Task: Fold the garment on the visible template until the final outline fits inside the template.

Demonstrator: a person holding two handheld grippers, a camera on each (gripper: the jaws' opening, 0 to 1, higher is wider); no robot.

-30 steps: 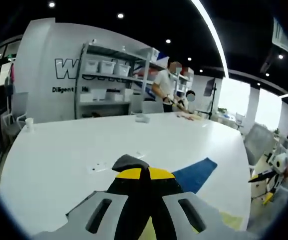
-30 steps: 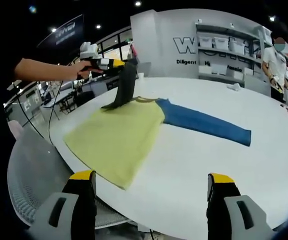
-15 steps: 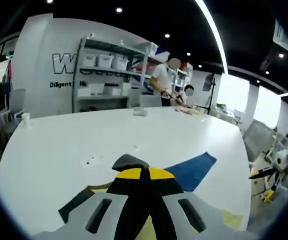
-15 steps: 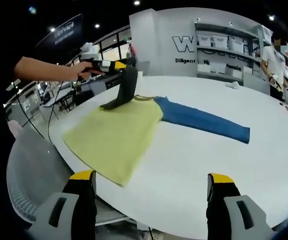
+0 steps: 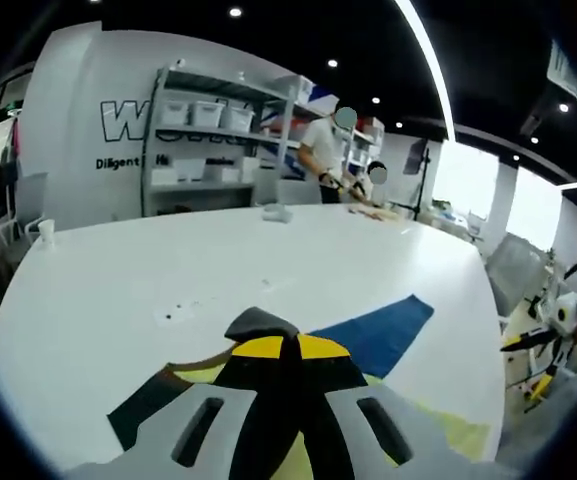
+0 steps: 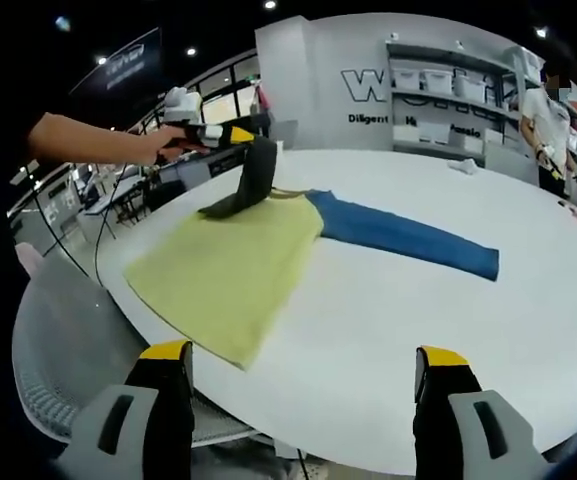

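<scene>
On the white table [image 6: 388,330], we are lifting the limp garment's dark sleeve [image 6: 246,182], left gripper [image 6: 230,133] pinching its cuff, right gripper [image 6: 303,385] gaping wide.

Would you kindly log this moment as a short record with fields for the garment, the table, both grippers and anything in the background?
garment: yellow-green body flat on the table, blue sleeve spread outward, dark sleeve lifted
table: white, round-edged
left gripper: shut on the dark sleeve, raised above the garment
right gripper: open, jaws wide apart, at the near table edge, holding nothing
background: shelving with white bins; a person working at the far end
</scene>
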